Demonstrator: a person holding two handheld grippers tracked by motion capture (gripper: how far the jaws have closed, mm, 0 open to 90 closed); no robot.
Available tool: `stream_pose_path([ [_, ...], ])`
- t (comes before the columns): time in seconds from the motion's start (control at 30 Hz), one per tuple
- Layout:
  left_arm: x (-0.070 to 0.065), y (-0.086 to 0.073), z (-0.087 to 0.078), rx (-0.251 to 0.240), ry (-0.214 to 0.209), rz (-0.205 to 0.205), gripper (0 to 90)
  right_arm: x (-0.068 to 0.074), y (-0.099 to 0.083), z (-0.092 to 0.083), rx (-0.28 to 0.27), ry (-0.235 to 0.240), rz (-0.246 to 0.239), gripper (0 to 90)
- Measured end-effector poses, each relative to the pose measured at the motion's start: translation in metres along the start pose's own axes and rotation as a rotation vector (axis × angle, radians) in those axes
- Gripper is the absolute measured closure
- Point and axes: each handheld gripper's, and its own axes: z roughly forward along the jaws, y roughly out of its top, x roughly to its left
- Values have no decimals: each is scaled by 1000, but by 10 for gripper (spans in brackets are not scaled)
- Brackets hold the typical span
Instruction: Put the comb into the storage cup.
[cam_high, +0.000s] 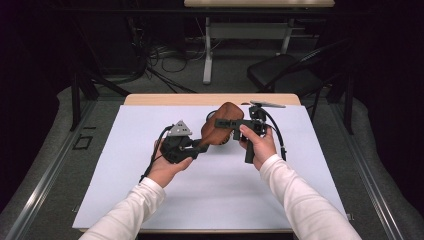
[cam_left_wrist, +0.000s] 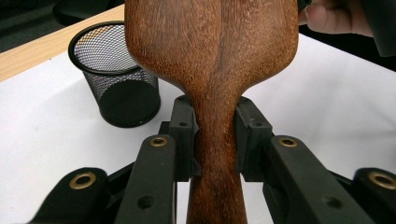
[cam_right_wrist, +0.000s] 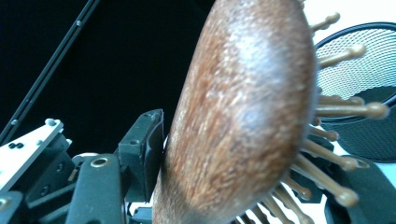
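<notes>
A brown wooden hairbrush (cam_high: 216, 138) is held up over the white table sheet between both hands. My left gripper (cam_high: 201, 145) is shut on the narrow neck of the handle; in the left gripper view its pads (cam_left_wrist: 184, 135) press both sides of the hairbrush (cam_left_wrist: 210, 46). My right gripper (cam_high: 225, 123) reaches in from the right across the brush head. In the right gripper view one pad (cam_right_wrist: 144, 144) lies against the smooth wooden back of the hairbrush (cam_right_wrist: 247, 107), and the other jaw sits among the pin bristles (cam_right_wrist: 327, 168). Its grip is on the head.
A black mesh cup (cam_left_wrist: 116, 74) stands upright on the white sheet (cam_high: 150, 200) just beyond the brush, also in the right gripper view as the mesh cup (cam_right_wrist: 364, 56). Behind the table are a black chair (cam_high: 285, 72), cables and another desk.
</notes>
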Motion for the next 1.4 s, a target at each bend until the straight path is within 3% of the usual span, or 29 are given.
stream_pose_path([
  [0.53, 0, -3, 4, 12, 2, 11, 723, -6, -1, -2, 0, 45, 70, 427],
  [1.13, 0, -7, 8, 25, 3, 16, 722, -5, -2, -2, 12, 49, 75, 455],
  [1.4, -1, -9, 9, 21, -6, 7, 721, -6, -1, -2, 25, 50, 101, 465],
])
